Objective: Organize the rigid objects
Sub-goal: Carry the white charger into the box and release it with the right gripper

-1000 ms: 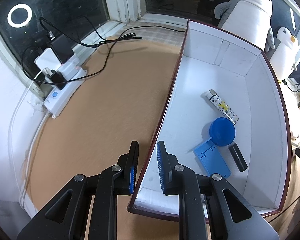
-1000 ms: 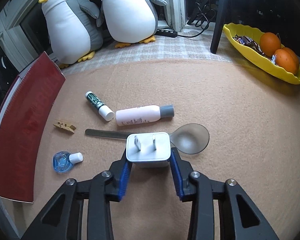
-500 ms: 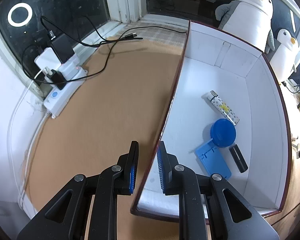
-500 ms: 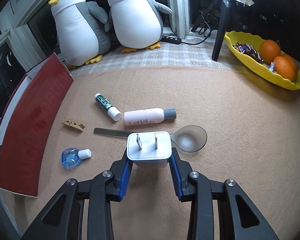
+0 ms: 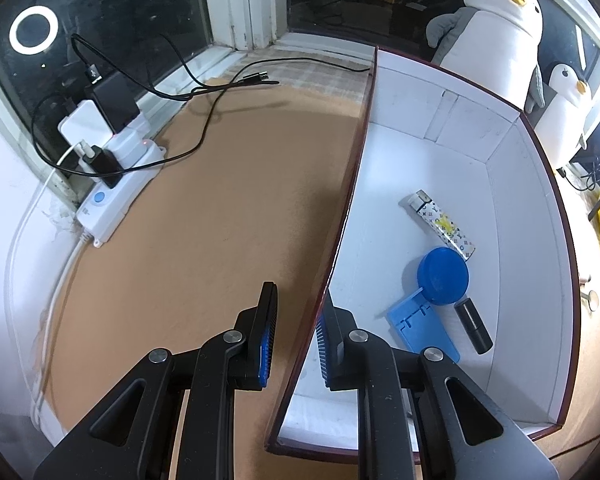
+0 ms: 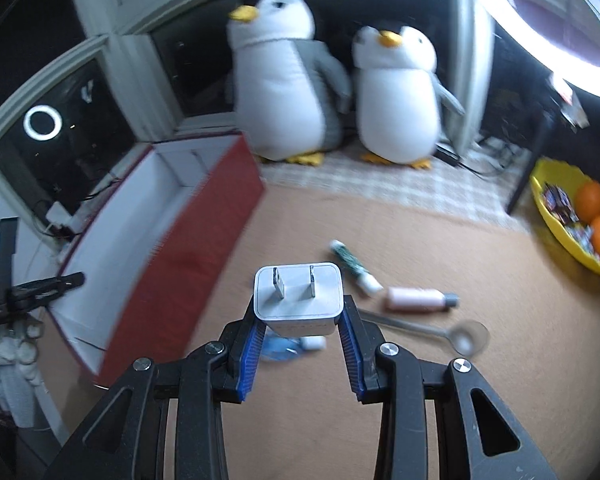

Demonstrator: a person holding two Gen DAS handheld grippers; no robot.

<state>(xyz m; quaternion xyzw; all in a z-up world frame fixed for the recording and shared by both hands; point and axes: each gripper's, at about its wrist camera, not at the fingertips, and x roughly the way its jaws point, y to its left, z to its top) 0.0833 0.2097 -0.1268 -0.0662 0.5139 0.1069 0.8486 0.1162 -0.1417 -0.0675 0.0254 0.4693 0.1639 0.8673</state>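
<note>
My right gripper (image 6: 300, 320) is shut on a white plug adapter (image 6: 299, 295) and holds it lifted above the tan table. The red box with white inside (image 6: 196, 248) lies to its left. My left gripper (image 5: 296, 332) straddles the box's left wall (image 5: 348, 200), one finger on each side; whether it pinches the wall I cannot tell. Inside the box lie a patterned lighter (image 5: 442, 224), a blue lid (image 5: 443, 276), a blue stand (image 5: 422, 330) and a black cylinder (image 5: 473, 330). On the table lie a green tube (image 6: 354, 266), a pink bottle (image 6: 418, 299), a spoon (image 6: 432, 330) and a blue dropper bottle (image 6: 288, 346).
Two plush penguins (image 6: 288, 80) stand at the back by the window. A yellow bowl with oranges (image 6: 580, 216) is at the right. A white power strip with chargers and cables (image 5: 112, 176) lies left of the box. The left gripper shows in the right wrist view (image 6: 40, 284).
My right gripper has risen with the adapter and swung left toward the box, which now shows its inside. The left gripper has stayed astride the box wall.
</note>
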